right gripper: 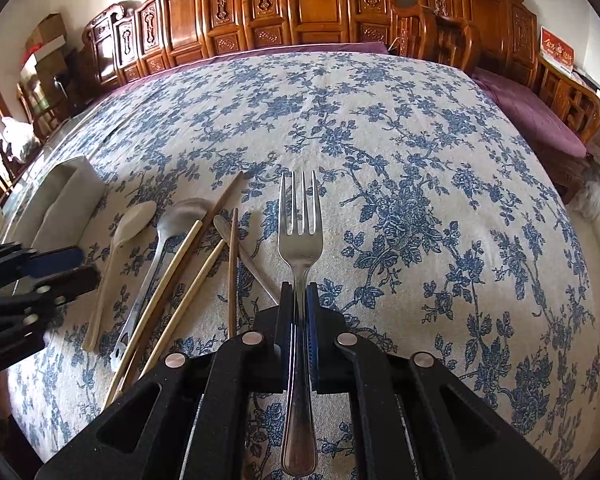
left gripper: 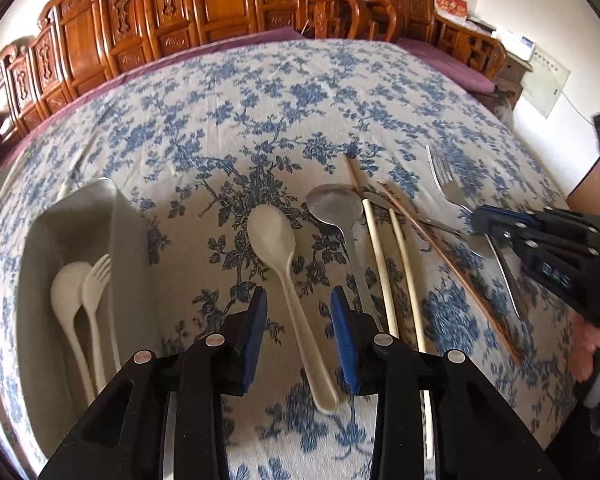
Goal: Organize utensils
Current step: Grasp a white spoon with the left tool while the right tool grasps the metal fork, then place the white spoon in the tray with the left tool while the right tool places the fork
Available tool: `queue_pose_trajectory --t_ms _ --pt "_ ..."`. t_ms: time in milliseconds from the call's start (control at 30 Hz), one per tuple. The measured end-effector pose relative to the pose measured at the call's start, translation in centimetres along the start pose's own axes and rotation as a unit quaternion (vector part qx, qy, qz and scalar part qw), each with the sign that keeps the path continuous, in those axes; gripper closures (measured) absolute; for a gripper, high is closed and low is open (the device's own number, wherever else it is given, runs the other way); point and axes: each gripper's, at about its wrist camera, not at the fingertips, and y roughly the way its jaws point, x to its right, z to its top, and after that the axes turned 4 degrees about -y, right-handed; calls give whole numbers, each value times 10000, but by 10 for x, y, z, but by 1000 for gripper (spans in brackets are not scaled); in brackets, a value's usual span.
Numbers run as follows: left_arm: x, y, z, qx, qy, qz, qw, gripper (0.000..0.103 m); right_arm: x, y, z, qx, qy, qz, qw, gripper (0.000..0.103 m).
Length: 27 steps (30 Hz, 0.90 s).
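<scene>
My right gripper (right gripper: 299, 296) is shut on a metal fork (right gripper: 300, 236), held by its handle with the tines pointing away; the fork also shows in the left wrist view (left gripper: 446, 182). My left gripper (left gripper: 299, 304) is open, its jaws on either side of the handle of a cream plastic spoon (left gripper: 278, 248) lying on the floral tablecloth. A grey tray (left gripper: 128, 264) at the left holds a cream spoon (left gripper: 70, 292) and a cream fork (left gripper: 96, 288). A metal spoon (left gripper: 334, 206), two cream chopsticks (left gripper: 380, 252) and brown chopsticks (left gripper: 448, 264) lie between the grippers.
The table (right gripper: 420, 160) has a blue floral cloth. Carved wooden chairs (right gripper: 308, 8) line its far side, with a purple cushioned bench (right gripper: 540, 120) at the right. A person's hand (left gripper: 592, 344) holds the right gripper at the right edge.
</scene>
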Motion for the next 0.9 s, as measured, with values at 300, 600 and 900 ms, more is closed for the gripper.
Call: queue_pose_trajectory --t_ms 300,600,900 --pt "-3 26 5 -293 -238 -30 9993 72 -5 1 -2 -43 -59 275 9996 95" --pt "-7 26 4 -201 -164 -55 9996 97 -20 7 -5 -178 -261 505 9982 95" --pt "-4 -3 -3 128 -78 -232 9996 97 -25 7 -9 -293 -419 431 9978 95"
